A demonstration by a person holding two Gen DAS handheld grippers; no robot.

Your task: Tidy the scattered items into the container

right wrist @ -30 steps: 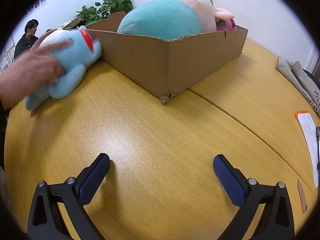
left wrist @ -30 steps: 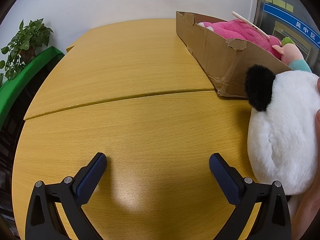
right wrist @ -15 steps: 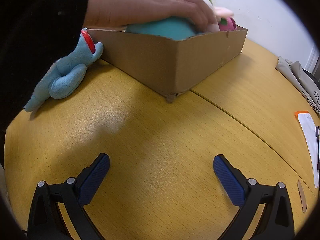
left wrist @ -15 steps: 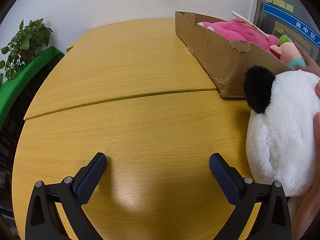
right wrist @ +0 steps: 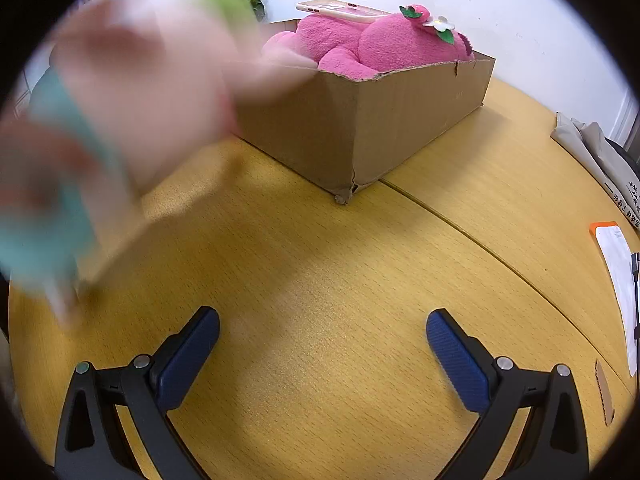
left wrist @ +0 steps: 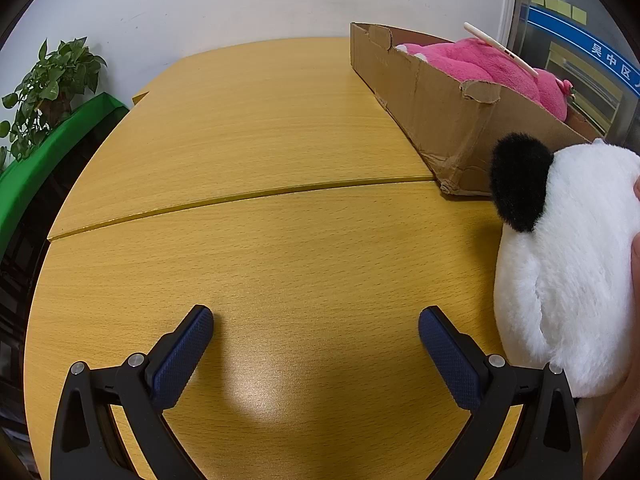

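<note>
A cardboard box (left wrist: 436, 108) (right wrist: 372, 120) stands on the wooden table and holds a pink plush (left wrist: 488, 62) (right wrist: 376, 42) with a phone (right wrist: 340, 10) lying on top. A white plush with a black ear (left wrist: 560, 248) rests right of my left gripper (left wrist: 316, 340), a person's hand (left wrist: 636, 256) pressed on it. In the right wrist view a blurred teal and pink plush (right wrist: 120, 120) is in the air at the left, a blurred hand on it. Both my left gripper and my right gripper (right wrist: 322, 344) hover open above bare table, holding nothing.
A potted plant (left wrist: 48, 88) and a green ledge (left wrist: 44, 160) lie past the table's left edge. Grey cloth (right wrist: 600, 160) and an orange-edged paper (right wrist: 618, 280) sit at the right of the right wrist view. A seam (left wrist: 240, 200) crosses the tabletop.
A hand has lifted the teal and pink plush out of the box and swung it left in a blur, uncovering the pink plush and phone. The box sits slightly turned. Neither gripper has moved.
</note>
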